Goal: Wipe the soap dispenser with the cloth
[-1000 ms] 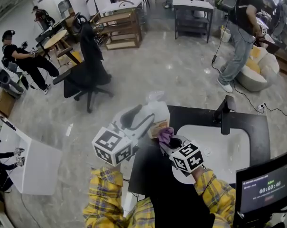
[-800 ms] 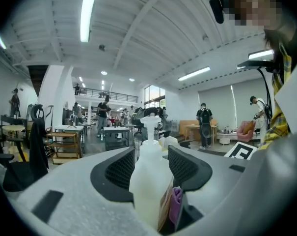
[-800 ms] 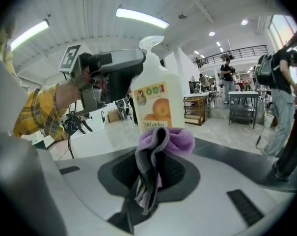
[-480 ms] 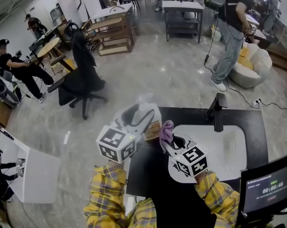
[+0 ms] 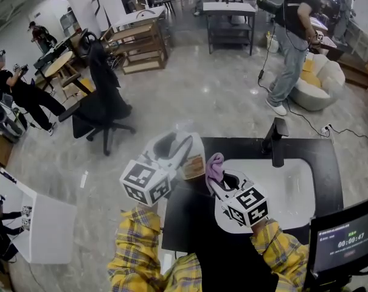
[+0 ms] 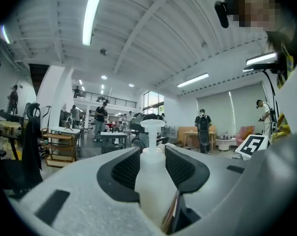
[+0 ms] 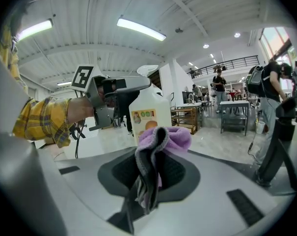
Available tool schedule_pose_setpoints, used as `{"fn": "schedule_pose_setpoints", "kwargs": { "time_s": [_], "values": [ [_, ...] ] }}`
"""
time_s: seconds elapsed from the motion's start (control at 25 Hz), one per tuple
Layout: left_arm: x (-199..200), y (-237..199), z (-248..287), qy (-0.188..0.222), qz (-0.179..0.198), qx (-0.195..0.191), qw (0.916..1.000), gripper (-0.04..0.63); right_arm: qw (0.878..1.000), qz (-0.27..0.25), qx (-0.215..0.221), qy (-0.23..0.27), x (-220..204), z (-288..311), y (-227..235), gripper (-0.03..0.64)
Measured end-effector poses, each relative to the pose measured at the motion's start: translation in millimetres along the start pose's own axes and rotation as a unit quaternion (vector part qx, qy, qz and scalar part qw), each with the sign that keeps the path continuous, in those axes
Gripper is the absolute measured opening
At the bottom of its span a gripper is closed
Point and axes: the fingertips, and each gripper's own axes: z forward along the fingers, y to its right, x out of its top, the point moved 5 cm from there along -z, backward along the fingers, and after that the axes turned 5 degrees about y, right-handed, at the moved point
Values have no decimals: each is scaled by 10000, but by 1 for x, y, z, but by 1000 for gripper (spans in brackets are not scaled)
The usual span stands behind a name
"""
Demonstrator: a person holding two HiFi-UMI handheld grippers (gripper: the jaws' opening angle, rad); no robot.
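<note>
Over the left end of the black counter (image 5: 327,158), a person in yellow plaid sleeves (image 5: 134,248) holds both tools up. The left gripper (image 5: 175,151) has its jaws partway apart, and they have just been closing onto the dispenser (image 6: 150,181), which they clamp from both sides. It hangs upright in the air, pump on top. The right gripper (image 5: 222,181) has its jaws nearly together, pinching a purple cloth (image 7: 160,140) that bunches up above them. The cloth sits just right of the dispenser, by its label; whether they touch I cannot tell. A white sink (image 5: 288,194) lies further right, with a dark faucet (image 5: 275,140) at its far rim.
</note>
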Motion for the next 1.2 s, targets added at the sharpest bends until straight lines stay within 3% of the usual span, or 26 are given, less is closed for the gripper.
{"fn": "schedule_pose_setpoints", "kwargs": {
  "time_s": [1.2],
  "values": [
    [-7,-12,24,442,283,-1250,9908,146,10000,36,-72,57,0,-6,5,80]
  ]
}}
